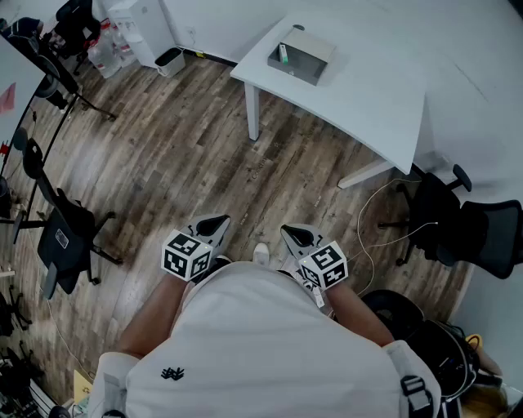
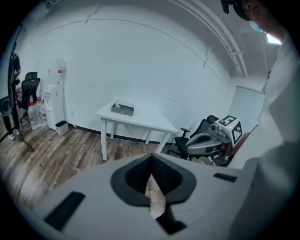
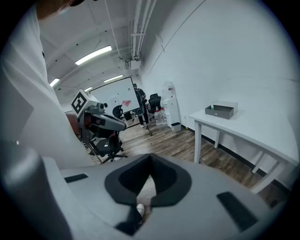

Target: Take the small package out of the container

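A grey open container [image 1: 301, 55] stands on the white table [image 1: 368, 90] across the room, with a small green-and-white package [image 1: 283, 54] lying in it. Both grippers are held close to the person's body, far from the table. The left gripper [image 1: 214, 224] and the right gripper [image 1: 296, 237] point forward and down over the wooden floor, each shut with nothing between its jaws. From the left gripper view the container [image 2: 123, 108] is small and distant on the table [image 2: 140, 121]. The right gripper view shows the container [image 3: 221, 110] at the right.
Black office chairs [image 1: 458, 220] stand right of the table, and another chair [image 1: 61, 233] is at the left. A white cable [image 1: 372, 220] trails on the floor. A water dispenser [image 1: 139, 24], a small bin [image 1: 170, 60] and tripod stands [image 1: 61, 86] line the far left.
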Demonstrator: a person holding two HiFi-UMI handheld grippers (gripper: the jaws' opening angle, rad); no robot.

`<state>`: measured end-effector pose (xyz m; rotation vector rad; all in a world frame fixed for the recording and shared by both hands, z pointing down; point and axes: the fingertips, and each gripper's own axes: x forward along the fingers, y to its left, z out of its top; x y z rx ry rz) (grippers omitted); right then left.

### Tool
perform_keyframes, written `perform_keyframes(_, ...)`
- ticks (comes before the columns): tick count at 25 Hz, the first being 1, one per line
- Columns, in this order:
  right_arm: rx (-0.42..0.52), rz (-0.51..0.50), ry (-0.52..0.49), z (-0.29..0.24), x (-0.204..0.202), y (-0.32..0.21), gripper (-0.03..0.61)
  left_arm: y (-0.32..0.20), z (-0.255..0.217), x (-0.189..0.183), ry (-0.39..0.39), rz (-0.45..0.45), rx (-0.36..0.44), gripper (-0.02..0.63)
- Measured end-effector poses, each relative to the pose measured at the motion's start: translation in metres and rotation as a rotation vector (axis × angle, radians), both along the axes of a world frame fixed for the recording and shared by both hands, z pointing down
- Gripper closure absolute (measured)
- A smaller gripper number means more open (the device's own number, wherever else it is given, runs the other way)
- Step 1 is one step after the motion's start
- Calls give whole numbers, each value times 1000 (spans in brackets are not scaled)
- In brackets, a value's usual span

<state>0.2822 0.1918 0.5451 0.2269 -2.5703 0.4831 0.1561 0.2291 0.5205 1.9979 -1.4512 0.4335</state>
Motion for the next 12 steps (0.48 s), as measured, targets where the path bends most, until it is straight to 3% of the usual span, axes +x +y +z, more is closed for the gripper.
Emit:
perform_keyframes(6, 22, -1, -15, -1, -1, -32, 572, -30, -11, -6, -5, -43, 37, 606)
perform_keyframes(12, 24, 32, 7, 5, -14, -59, 572, -58, -13, -22, 17, -14, 47, 606)
